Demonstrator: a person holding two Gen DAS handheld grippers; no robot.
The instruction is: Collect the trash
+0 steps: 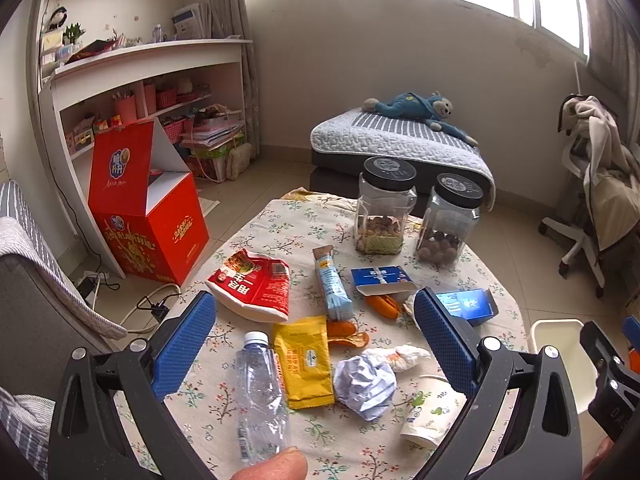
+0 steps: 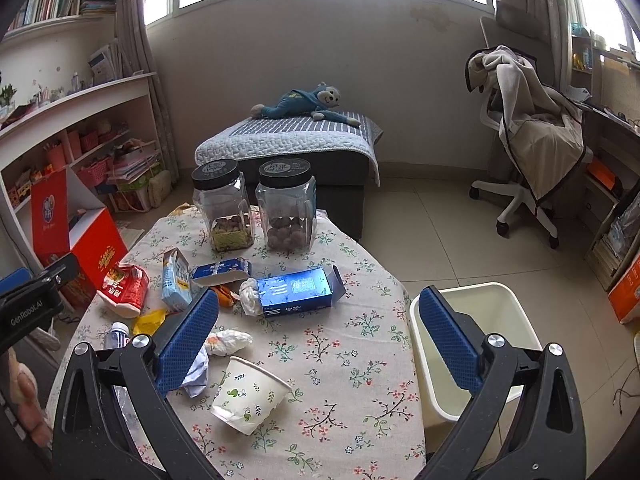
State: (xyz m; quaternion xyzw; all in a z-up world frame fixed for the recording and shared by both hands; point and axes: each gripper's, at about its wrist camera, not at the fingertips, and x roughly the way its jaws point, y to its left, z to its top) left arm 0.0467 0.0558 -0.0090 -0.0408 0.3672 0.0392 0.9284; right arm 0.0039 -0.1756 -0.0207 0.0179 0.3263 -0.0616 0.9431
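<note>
Both of our tools hang empty with jaws wide, the left gripper [image 1: 316,344] over the bottle [image 1: 260,396] and wrappers [image 1: 306,360] near the table's [image 2: 352,344] left edge, the right gripper [image 2: 320,340] above the paper cup [image 2: 250,394], since the bin [image 2: 472,320] waits just beside the right edge.

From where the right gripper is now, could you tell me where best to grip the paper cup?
The paper cup lies tipped on its side, mouth up-left. Probably come from above with the open right gripper and pinch across the mid-wall, which looks likelier to hold than the rim.
</note>
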